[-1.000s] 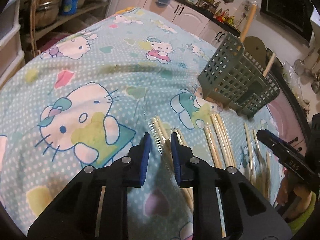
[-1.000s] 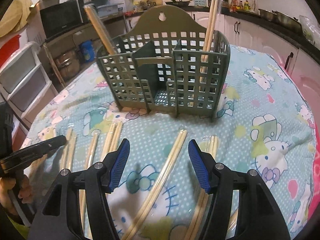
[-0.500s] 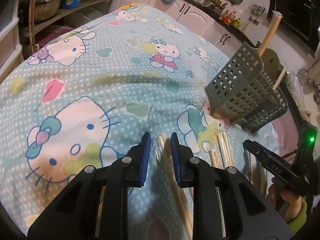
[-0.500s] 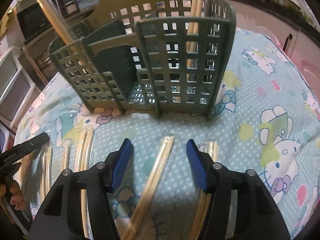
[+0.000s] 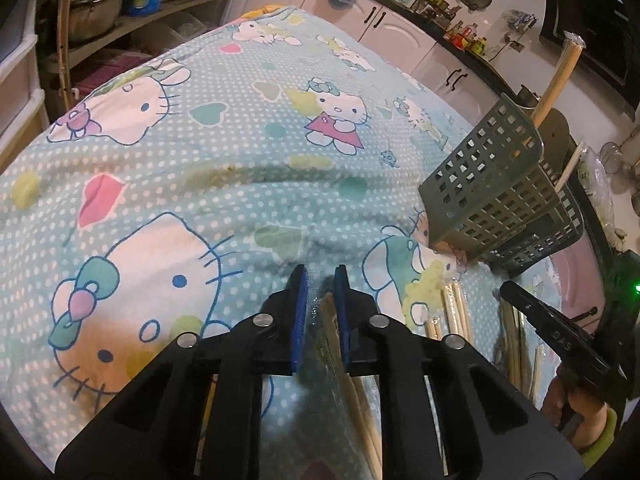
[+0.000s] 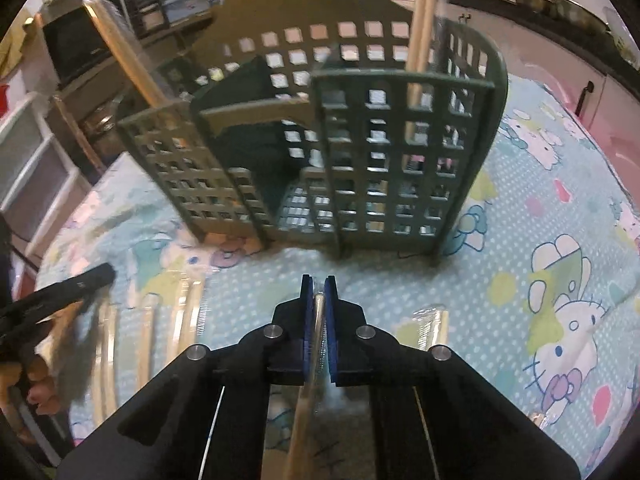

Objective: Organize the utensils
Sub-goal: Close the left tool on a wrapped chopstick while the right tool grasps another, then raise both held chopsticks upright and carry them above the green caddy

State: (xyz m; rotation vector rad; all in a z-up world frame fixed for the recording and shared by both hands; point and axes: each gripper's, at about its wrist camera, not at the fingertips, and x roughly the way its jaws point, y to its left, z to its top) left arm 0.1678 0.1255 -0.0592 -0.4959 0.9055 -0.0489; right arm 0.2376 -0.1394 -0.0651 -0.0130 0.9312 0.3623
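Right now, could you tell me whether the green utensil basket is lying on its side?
No, the green utensil basket stands upright on the tablecloth with chopsticks inside.

You are working under warm, dim indoor light. Both fisheye views bend straight lines toward the edges and darken to black in the corners. In the right wrist view, the dark green perforated plastic utensil basket (image 6: pixel 320 136) is smeared by motion blur. In the left wrist view, the pale blue cartoon-cat printed tablecloth (image 5: pixel 224 184) is soft near its far edge.
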